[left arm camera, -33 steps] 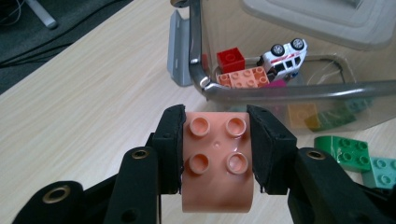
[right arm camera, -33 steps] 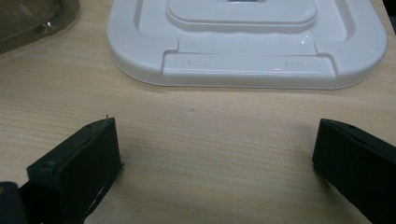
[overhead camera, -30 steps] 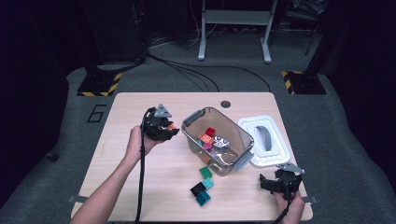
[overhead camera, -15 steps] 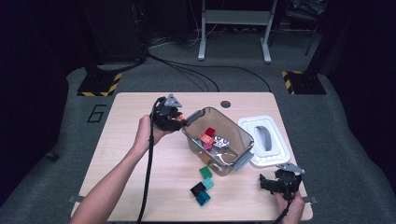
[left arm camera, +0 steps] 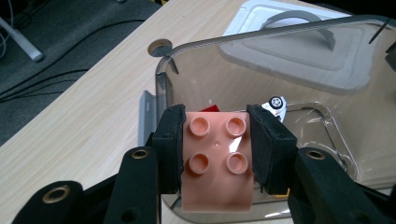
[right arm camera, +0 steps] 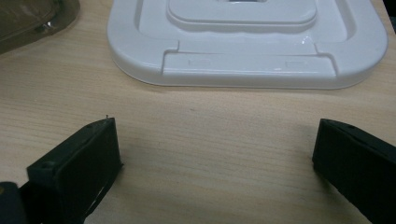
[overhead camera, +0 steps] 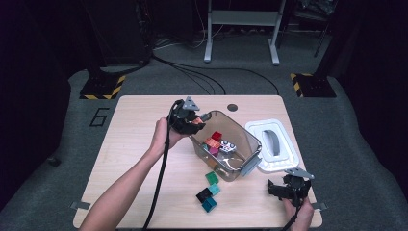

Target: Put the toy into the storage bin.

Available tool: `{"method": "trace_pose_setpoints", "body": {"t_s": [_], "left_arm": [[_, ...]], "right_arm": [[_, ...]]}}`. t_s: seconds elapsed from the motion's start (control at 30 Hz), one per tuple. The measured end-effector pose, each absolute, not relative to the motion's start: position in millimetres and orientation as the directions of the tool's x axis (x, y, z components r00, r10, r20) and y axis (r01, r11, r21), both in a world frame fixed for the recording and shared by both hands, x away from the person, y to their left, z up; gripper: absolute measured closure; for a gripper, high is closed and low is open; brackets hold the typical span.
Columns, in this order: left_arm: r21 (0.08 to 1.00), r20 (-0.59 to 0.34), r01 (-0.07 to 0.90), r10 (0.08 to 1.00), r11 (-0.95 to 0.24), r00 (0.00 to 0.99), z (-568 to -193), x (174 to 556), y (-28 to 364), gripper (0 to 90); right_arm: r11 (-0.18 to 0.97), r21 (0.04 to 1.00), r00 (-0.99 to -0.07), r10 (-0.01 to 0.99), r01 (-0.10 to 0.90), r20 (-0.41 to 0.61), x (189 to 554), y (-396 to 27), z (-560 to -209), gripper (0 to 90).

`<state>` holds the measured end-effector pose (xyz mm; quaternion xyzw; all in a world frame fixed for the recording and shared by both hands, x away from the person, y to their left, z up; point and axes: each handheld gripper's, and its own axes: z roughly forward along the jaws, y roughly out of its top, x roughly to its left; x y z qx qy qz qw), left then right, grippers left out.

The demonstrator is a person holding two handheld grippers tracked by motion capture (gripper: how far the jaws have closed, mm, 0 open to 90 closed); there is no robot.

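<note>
One pink brick (left arm camera: 216, 158) between left gripper (left arm camera: 216, 144) jaws, above clear bin (left arm camera: 261, 60).

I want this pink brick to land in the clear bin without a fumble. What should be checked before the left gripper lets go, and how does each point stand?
1. Grip: the left gripper has both pads pressed on the sides of the pink four-stud brick: ok.
2. Position: the brick is at the near rim of the clear bin, but whether it is fully past the rim: cannot tell.
3. Bin open: the white lid lies on the table beside the bin: ok.
4. Room inside: red and orange bricks and a toy car leave free floor: ok.
5. Right gripper open, resting away from the bin: ok.
</note>
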<state>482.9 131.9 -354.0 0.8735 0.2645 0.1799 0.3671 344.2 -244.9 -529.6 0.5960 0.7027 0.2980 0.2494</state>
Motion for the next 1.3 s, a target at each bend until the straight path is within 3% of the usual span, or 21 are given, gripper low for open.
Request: {"method": "trace_pose_setpoints", "body": {"t_s": [0.43, 0.97, 1.1, 1.3], "left_arm": [[0.716, 0.077, 0.355, 0.573, -0.601, 0.816, -384.3, 484.8, 109.5, 58.6], [0.666, 0.017, 0.395, 0.542, -0.633, 0.84, -394.6, 483.9, 107.2, 57.9], [0.658, 0.009, 0.396, 0.532, -0.641, 0.847, -392.8, 482.1, 109.1, 54.9], [0.658, 0.009, 0.404, 0.543, -0.635, 0.84, -387.8, 474.8, 115.5, 39.9]], "right_arm": [[0.112, 0.716, -0.165, 0.986, 0.689, 0.005, 344.2, -244.9, -529.6, 0.0], [0.116, 0.718, -0.169, 0.986, 0.687, 0.002, 344.4, -245.2, -529.8, 0.0], [0.112, 0.716, -0.165, 0.986, 0.689, 0.005, 344.2, -245.0, -529.6, 0.0], [0.113, 0.716, -0.166, 0.986, 0.689, 0.004, 344.2, -245.0, -529.6, 0.0]]}}
